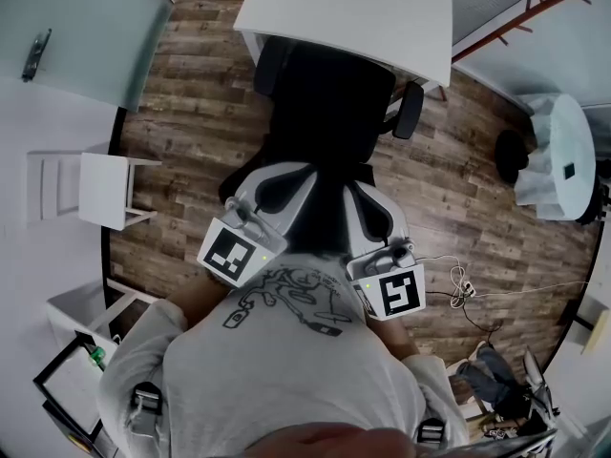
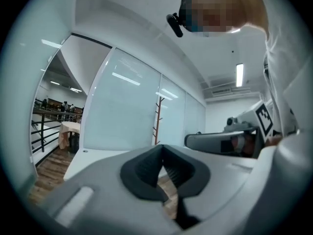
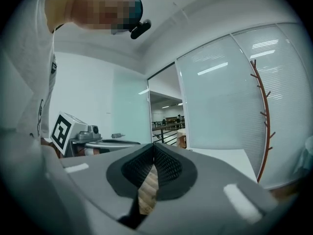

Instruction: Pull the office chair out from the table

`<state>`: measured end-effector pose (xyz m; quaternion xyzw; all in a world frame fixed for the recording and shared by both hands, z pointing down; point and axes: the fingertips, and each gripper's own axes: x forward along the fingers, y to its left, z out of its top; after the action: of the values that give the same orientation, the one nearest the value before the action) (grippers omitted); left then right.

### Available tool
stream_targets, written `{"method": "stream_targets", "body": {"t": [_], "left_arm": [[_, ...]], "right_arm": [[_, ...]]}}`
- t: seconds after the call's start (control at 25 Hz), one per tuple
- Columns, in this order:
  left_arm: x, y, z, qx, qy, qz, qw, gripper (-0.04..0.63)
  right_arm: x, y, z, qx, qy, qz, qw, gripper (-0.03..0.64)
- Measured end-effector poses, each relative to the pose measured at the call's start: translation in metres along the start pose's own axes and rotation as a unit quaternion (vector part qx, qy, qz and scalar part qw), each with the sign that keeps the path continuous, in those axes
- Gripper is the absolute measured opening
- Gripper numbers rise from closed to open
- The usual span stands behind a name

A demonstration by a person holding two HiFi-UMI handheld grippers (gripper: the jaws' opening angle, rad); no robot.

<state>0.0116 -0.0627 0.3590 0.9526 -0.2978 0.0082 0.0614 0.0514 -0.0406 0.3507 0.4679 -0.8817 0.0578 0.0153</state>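
The black office chair [image 1: 325,93] stands just below the white table [image 1: 353,8] in the head view, its back toward me and one armrest [image 1: 412,111] showing at the right. I hold both grippers side by side above the chair's back, close to my chest. My left gripper [image 1: 301,172] is shut with nothing between its pads [image 2: 151,168]. My right gripper [image 1: 355,187] is also shut and empty, and wooden floor shows below its closed tips [image 3: 154,147]. Neither gripper touches the chair. Each gripper view shows the other gripper alongside.
A white side chair [image 1: 100,189] stands at the left by a glass wall. At the right are a cloth-covered round table [image 1: 563,156], a dark object [image 1: 511,156] and loose cables [image 1: 463,289] on the wooden floor. A coat rack [image 3: 261,111] stands against the glass partition.
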Motion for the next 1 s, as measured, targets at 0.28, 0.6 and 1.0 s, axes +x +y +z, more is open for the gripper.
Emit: {"method": "stream_targets", "body": {"t": [0.28, 0.6, 1.0], "left_arm": [[0.0087, -0.0112, -0.0002, -0.002, 0.004, -0.010, 0.9999, 0.003], [0.0087, -0.0112, -0.0021, -0.002, 0.005, -0.006, 1.0000, 0.003], [0.0123, -0.0115, -0.0037, -0.007, 0.009, -0.002, 0.9999, 0.003]], "right_arm": [[0.0004, -0.0039, 0.0040, 0.002, -0.006, -0.012, 1.000, 0.006], [-0.0016, -0.0062, -0.0008, 0.002, 0.001, -0.014, 1.000, 0.006], [-0.0019, -0.0104, -0.0012, 0.001, 0.003, -0.015, 1.000, 0.006]]}}
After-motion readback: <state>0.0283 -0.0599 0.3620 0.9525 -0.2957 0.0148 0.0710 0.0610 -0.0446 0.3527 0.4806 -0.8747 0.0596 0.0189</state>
